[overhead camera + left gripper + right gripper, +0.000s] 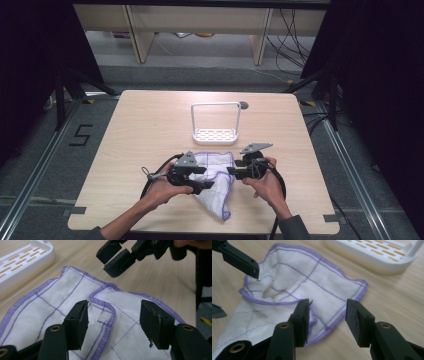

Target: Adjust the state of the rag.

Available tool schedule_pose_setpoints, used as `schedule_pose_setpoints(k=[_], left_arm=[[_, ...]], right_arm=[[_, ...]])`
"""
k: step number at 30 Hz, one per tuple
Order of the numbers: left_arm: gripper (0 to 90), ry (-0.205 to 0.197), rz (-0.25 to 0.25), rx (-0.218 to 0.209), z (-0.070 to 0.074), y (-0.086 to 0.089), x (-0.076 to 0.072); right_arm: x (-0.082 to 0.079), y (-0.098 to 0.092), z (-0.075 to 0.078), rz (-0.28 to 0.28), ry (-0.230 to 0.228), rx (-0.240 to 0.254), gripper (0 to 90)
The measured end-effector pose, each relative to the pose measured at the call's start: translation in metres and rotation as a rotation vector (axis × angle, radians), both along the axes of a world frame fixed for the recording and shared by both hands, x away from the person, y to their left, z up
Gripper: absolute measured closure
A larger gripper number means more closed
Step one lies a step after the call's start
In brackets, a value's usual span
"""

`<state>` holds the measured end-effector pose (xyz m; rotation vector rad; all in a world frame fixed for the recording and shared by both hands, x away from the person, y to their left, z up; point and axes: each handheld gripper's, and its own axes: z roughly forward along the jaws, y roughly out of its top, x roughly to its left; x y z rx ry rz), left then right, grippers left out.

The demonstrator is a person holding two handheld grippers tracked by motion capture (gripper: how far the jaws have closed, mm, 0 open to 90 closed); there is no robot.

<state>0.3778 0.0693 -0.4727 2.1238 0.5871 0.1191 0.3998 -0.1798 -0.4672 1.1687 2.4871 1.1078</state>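
Note:
A white cloth (pixel 218 198) with purple edging and thin purple grid lines lies crumpled on the wooden table (pixel 145 130) near its front edge. My left gripper (pixel 206 178) hovers over the cloth's left side and my right gripper (pixel 231 171) over its right side, tips facing each other. In the left gripper view the jaws (pixel 113 322) stand open above a folded purple hem of the cloth (pixel 62 290), pressing on nothing. In the right gripper view the jaws (pixel 327 320) stand open over the cloth's (pixel 312 277) near corner, with nothing gripped.
A white slotted rack (pixel 215 134) with a tall hoop handle stands just behind the cloth, at the table's middle. A small round grommet (pixel 243 105) sits behind it. Dark floor and tripod legs flank the table.

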Motion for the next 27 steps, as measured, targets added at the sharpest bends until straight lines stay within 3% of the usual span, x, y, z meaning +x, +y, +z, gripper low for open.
schedule_pose_setpoints(k=[1, 2, 3, 4, 5, 6, 7, 8, 9, 12, 13, 15, 16, 17, 18, 19, 20, 24, 27], left_arm=[[41.3, -0.004, -0.001, 0.013, -0.002, -0.002, 0.002], [42.3, 0.000, 0.007, 0.025, -0.005, -0.005, 0.006], [46.2, 0.004, 0.000, 0.040, -0.008, -0.006, 0.008], [53.9, 0.004, 0.000, 0.040, -0.008, -0.006, 0.008], [61.9, -0.036, -0.017, 0.087, -0.014, -0.004, 0.009], [68.3, -0.048, -0.015, 0.096, -0.015, -0.003, 0.009], [76.1, -0.048, -0.015, 0.096, -0.015, -0.003, 0.009], [76.1, -0.045, -0.025, 0.072, -0.015, -0.001, 0.008], [83.6, -0.045, -0.055, 0.032, -0.010, 0.005, 0.004], [84.3, -0.066, -0.072, 0.009, -0.002, 0.012, -0.003], [84.3, -0.080, -0.087, -0.022, 0.005, 0.023, -0.010], [84.1, -0.071, -0.103, -0.056, 0.009, 0.038, -0.018], [84.1, -0.073, -0.115, -0.061, 0.009, 0.044, -0.020], [84.1, -0.072, -0.122, -0.077, 0.008, 0.054, -0.025], [84.1, -0.072, -0.122, -0.077, 0.008, 0.054, -0.025], [84.1, -0.069, -0.129, -0.092, 0.005, 0.066, -0.031], [84.1, -0.055, -0.135, -0.102, 0.003, 0.074, -0.033], [84.1, -0.060, -0.135, -0.103, -0.003, 0.092, -0.039], [83.7, -0.057, -0.114, -0.104, -0.012, 0.112, -0.042]], right_arm=[[0.001, -0.004, 0.001, -0.002, 0.005, -0.018, 55.1], [0.001, -0.006, -0.002, -0.019, -0.013, -0.002, 55.1], [0.001, -0.011, 0.000, -0.020, 0.007, -0.014, 55.0], [0.001, -0.011, 0.000, -0.020, 0.007, -0.014, 55.0], [0.000, -0.017, -0.003, -0.026, -0.004, -0.014, 54.6], [-0.001, -0.019, -0.004, -0.025, 0.005, 0.001, 54.5], [-0.001, -0.019, -0.004, -0.025, 0.005, 0.001, 54.5], [-0.002, -0.021, -0.005, -0.026, 0.010, -0.005, 54.6], [-0.003, -0.024, -0.007, -0.033, 0.013, 0.010, 55.9], [-0.004, -0.026, -0.007, -0.029, 0.013, 0.010, 56.5], [-0.005, -0.027, -0.006, -0.025, 0.025, 0.016, 57.2], [-0.008, -0.024, -0.007, -0.039, 0.007, 0.044, 57.2], [-0.010, -0.024, -0.005, -0.023, 0.024, 0.016, 57.3], [-0.012, -0.022, -0.007, -0.025, 0.017, 0.044, 57.3], [-0.012, -0.022, -0.007, -0.025, 0.017, 0.044, 57.3], [-0.016, -0.017, -0.006, -0.011, 0.048, 0.037, 57.2], [-0.018, -0.015, -0.007, -0.002, 0.041, 0.046, 57.2], [-0.026, 0.002, -0.010, 0.011, 0.058, -0.012, 56.2], [-0.031, 0.011, -0.012, 0.020, 0.052, -0.008, 54.8]])
